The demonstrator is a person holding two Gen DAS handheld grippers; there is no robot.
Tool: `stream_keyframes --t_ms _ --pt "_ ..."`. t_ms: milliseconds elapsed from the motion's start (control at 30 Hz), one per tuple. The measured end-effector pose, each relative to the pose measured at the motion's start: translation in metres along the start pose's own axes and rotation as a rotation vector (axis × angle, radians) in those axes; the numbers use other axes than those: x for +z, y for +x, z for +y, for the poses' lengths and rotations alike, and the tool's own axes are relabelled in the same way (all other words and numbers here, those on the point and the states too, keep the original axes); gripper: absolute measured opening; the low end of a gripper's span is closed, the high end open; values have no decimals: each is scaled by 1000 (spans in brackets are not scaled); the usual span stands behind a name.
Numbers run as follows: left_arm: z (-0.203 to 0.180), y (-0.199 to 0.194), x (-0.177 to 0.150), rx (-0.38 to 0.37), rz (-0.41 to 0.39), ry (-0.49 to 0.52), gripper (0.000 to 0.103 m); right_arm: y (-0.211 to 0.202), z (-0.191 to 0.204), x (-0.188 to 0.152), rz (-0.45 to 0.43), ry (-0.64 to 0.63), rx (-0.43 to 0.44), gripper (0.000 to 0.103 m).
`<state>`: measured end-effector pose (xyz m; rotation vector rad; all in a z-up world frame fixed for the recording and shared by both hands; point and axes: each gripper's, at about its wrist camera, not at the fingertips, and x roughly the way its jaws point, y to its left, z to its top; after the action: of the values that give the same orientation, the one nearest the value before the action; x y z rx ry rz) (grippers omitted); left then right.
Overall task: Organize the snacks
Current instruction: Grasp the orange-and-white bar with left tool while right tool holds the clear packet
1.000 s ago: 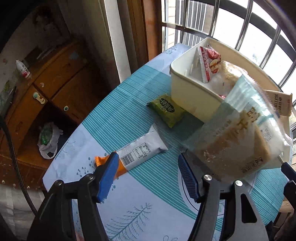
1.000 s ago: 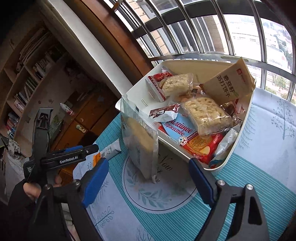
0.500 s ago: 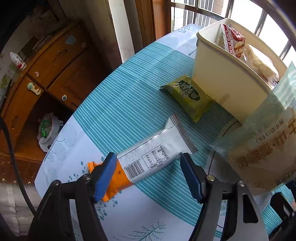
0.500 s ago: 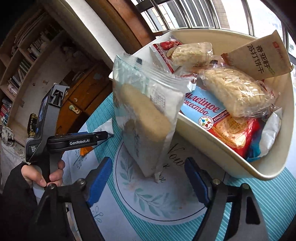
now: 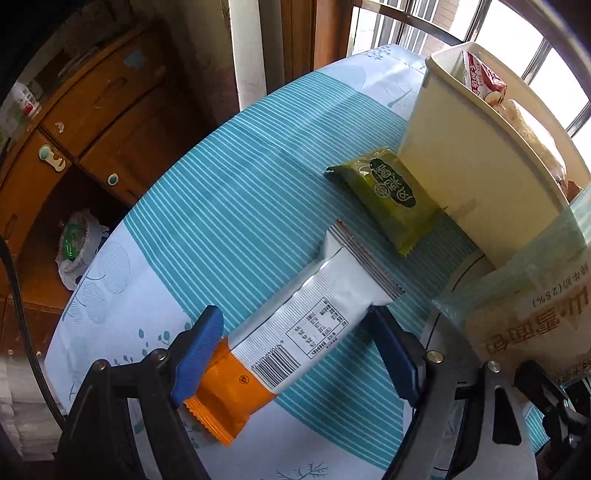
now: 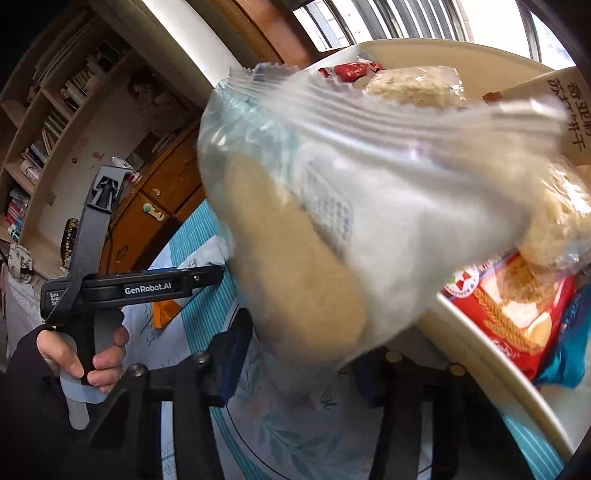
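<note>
A white-and-orange snack packet (image 5: 314,314) lies flat on the striped tablecloth. My left gripper (image 5: 295,356) straddles it with its jaws opening, one blue pad by the orange end and the other by the white end. A green packet (image 5: 391,195) rests against the cream bin (image 5: 461,177). My right gripper (image 6: 301,369) is closing on the bottom of a clear bread bag (image 6: 332,221), which looks blurred and tilted toward the camera. The same bread bag (image 5: 524,317) shows at the right of the left wrist view. The bin's rim (image 6: 480,339) lies just behind it.
The bin holds several snacks, among them a red biscuit pack (image 6: 509,306) and a tan box (image 6: 554,96). A hand (image 6: 85,354) grips the left tool's handle. A wooden cabinet (image 5: 92,110) stands beyond the table's curved edge, window bars (image 5: 406,22) behind the bin.
The left gripper came down over the white-and-orange packet with its jaws wider apart. The right gripper moved in on the bread bag and narrowed around its bottom; the bag has tipped.
</note>
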<state>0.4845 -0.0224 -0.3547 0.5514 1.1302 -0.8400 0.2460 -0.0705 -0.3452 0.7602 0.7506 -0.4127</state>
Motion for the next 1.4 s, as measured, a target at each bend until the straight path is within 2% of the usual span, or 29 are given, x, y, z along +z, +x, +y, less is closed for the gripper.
stream_keyframes --t_ms 67,200,400,500,733,900,1100,1400 --pt "-3 -2 -3 -1 -8 1 76 -1 3 0 -12 -21 8 40" --pt "-5 -6 -8 -1 -20 0 54 -3 6 -1 -11 -28 12 34" --pt "-8 -12 -24 8 -27 -58 43 -6 11 3 1 -40 25 28" --pt "-7 -16 -33 -3 -14 -102 42 -12 14 4 -3 -47 25 27" --pt "-18 -27 -65 -2 19 -129 40 -30 32 -3 -27 -75 22 27" --pt "-27 -52 -84 -20 13 -187 40 -56 32 -4 -47 -70 30 27" --pt "-39 -94 -93 -33 -41 -247 41 -89 33 2 -70 -49 53 27" --pt "-61 -157 -81 -119 -163 -350 41 -135 28 33 -192 -152 45 27"
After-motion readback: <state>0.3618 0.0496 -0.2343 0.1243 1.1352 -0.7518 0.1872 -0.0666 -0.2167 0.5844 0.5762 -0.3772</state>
